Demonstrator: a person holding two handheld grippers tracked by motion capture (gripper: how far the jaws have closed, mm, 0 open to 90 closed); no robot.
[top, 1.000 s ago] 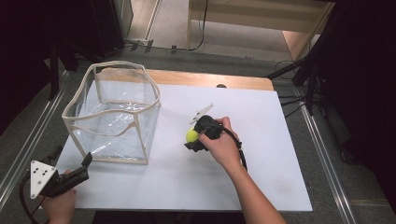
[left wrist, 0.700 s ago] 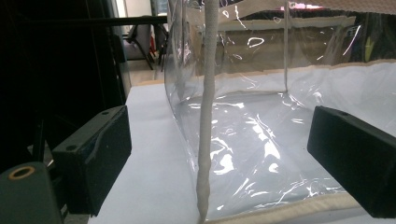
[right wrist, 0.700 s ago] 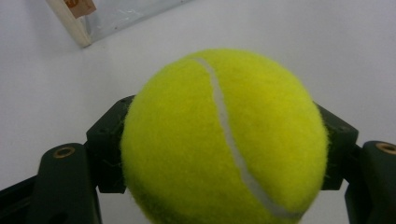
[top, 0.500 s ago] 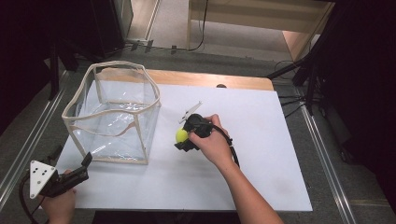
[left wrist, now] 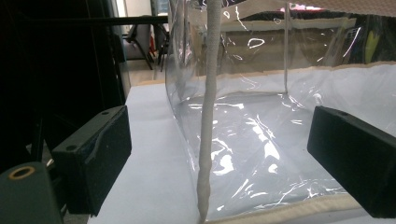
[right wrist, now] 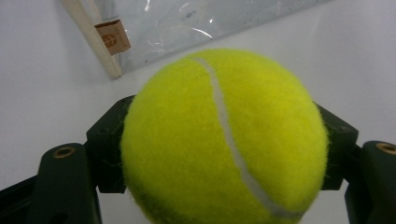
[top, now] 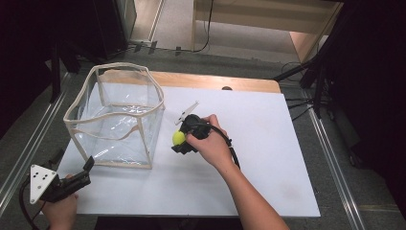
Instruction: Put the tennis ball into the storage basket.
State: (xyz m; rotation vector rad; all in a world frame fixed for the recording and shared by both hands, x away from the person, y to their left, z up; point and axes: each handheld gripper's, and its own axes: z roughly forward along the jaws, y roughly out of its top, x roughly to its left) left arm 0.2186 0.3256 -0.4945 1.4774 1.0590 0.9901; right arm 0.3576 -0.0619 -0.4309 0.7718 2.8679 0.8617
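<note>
The fuzzy yellow-green tennis ball (right wrist: 224,140), light, springy and best gripped across its widest part, is clamped by the right gripper (top: 184,139), apparently just above the white table (top: 268,143) beside the clear plastic bin (top: 117,120), while the left gripper (left wrist: 224,154) is held agape.

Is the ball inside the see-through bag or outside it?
Outside. The ball is squeezed in the right tongs beside the bag.
</note>
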